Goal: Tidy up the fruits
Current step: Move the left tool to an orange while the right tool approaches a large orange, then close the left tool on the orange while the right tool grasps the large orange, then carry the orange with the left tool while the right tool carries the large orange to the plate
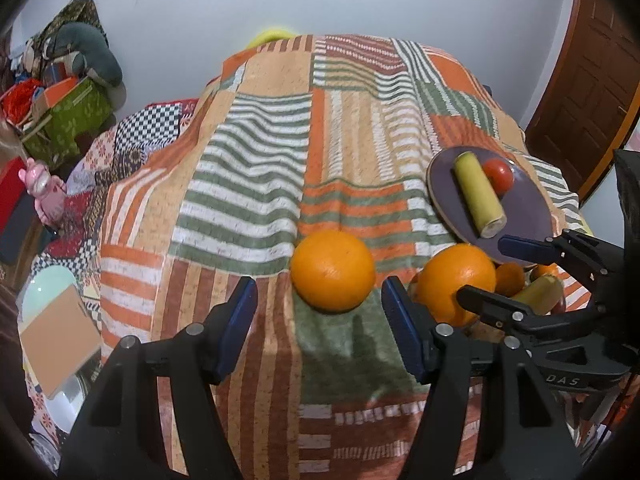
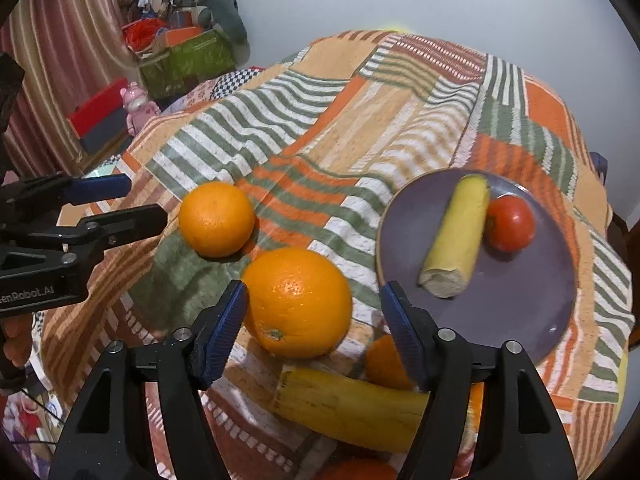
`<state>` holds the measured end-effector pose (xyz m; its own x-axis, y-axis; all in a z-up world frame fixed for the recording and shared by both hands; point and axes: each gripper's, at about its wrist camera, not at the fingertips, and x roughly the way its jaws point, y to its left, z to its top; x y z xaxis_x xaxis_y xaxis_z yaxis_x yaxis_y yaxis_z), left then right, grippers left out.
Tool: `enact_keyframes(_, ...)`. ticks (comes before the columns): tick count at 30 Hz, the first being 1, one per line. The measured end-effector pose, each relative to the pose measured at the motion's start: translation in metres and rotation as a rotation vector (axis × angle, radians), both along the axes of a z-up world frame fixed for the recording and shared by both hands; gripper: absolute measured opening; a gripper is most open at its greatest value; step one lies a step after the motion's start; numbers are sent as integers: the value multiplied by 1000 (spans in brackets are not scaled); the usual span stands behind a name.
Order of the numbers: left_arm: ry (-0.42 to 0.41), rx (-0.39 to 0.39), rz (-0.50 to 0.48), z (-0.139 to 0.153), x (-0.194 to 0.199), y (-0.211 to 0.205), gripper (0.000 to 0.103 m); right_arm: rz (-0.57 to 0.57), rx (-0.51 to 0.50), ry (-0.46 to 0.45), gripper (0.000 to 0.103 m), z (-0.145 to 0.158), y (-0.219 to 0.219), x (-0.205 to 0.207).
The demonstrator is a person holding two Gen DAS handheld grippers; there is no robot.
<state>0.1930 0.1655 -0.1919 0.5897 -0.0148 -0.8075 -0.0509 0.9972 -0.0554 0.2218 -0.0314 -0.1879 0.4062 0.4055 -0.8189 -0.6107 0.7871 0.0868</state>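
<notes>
A purple plate [image 2: 520, 300] [image 1: 524, 216] on the striped cloth holds a banana piece [image 2: 456, 236] [image 1: 478, 196] and a red tomato [image 2: 510, 222] [image 1: 498, 176]. A big orange [image 2: 296, 304] [image 1: 456, 284] sits between the fingers of my open right gripper [image 2: 316, 328] [image 1: 480, 268], untouched. A second orange [image 2: 216, 218] [image 1: 332, 270] lies just ahead of my open, empty left gripper [image 1: 320, 328] [image 2: 144, 200]. Another banana piece [image 2: 352, 412] [image 1: 538, 292] and a small orange [image 2: 384, 364] [image 1: 510, 278] lie under the right gripper.
The table is covered by an orange, green and white patchwork cloth [image 1: 280, 140]. A green box of clutter [image 1: 68, 116] and a pink toy [image 1: 42, 192] stand at the left beyond the table. A wooden door [image 1: 588, 80] is at the right.
</notes>
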Motion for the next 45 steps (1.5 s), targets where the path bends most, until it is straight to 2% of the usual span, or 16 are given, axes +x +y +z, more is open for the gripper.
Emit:
enact_keyframes(2, 11, -5, 2, -5, 0, 3, 64, -8, 11, 16, 78, -3, 1, 2)
enact_keyframes(6, 33, -13, -3, -16, 3, 7, 64, -10, 49, 90, 78, -11, 6, 8)
enact_keyframes(10, 42, -20, -12, -23, 11, 6, 64, 12, 33, 119, 78, -16, 14, 8)
enact_keyframes(11, 42, -22, -14, -24, 12, 5, 64, 24, 26, 127, 71, -19, 16, 6)
enact_keyframes(12, 42, -23, -16, -25, 14, 5, 64, 27, 12, 123, 67, -20, 17, 6)
enact_keyframes(20, 53, -24, -35, -33, 33, -3, 64, 4, 36, 85, 66, -12, 7, 3)
enact_keyframes(23, 62, -24, -45, -38, 40, -5, 64, -17, 52, 51, 66, -1, -4, 4)
enact_keyframes(26, 62, -30, -42, -43, 47, -5, 72, -44, 72, 21, 66, 10, -18, 7)
enact_keyframes(33, 56, -16, -46, -47, 57, -12, 74, -132, 87, -24, 66, 28, -62, 13)
enact_keyframes(38, 46, -3, -42, -48, 63, -15, 72, -215, 93, -33, 66, 32, -99, 18)
enact_keyframes(39, 45, -6, -50, -47, 63, -16, 65, -234, 92, -33, 66, 32, -107, 19)
enact_keyframes(45, 62, 10, -53, -41, 63, -22, 65, -292, 89, -37, 66, 32, -137, 22)
